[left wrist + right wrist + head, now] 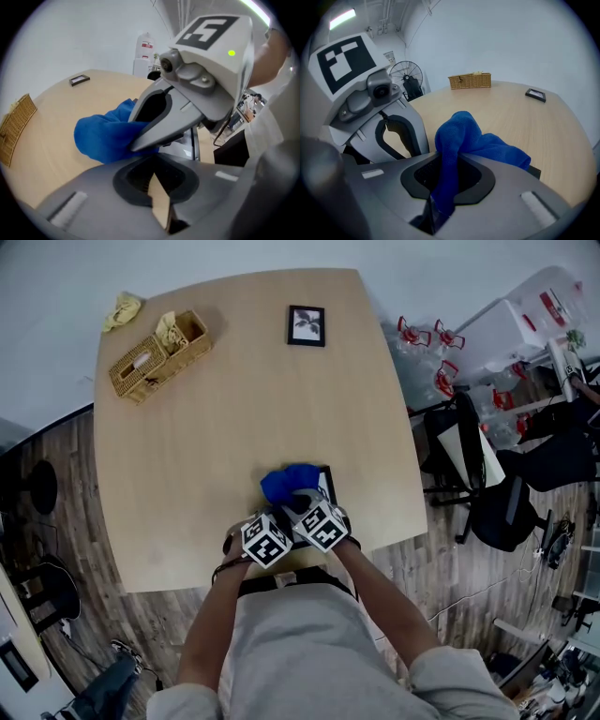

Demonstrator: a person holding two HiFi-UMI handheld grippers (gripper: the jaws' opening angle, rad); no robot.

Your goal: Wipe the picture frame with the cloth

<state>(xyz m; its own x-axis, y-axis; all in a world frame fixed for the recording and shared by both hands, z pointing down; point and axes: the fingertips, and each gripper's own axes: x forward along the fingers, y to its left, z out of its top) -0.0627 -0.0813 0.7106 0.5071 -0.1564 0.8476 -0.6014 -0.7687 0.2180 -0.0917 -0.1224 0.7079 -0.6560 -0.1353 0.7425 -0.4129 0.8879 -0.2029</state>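
A black picture frame (327, 486) lies flat near the table's front edge, mostly covered by a bunched blue cloth (286, 482). My right gripper (305, 502) is shut on the cloth (464, 136), which runs up from between its jaws and drapes forward over the frame's corner (534, 172). My left gripper (274, 519) sits close against the right one, just left of the cloth (105, 136). Its jaws stand nearly together with a thin tan sliver between them, so I cannot tell whether they grip anything. The frame's glass (187, 143) shows beneath the right gripper.
A second small black frame (307, 325) lies at the table's far side. A wicker basket (159, 354) stands at the far left, with a yellow rag (122, 310) beyond it. Office chairs (511, 493) and plastic bins (525, 320) crowd the floor on the right.
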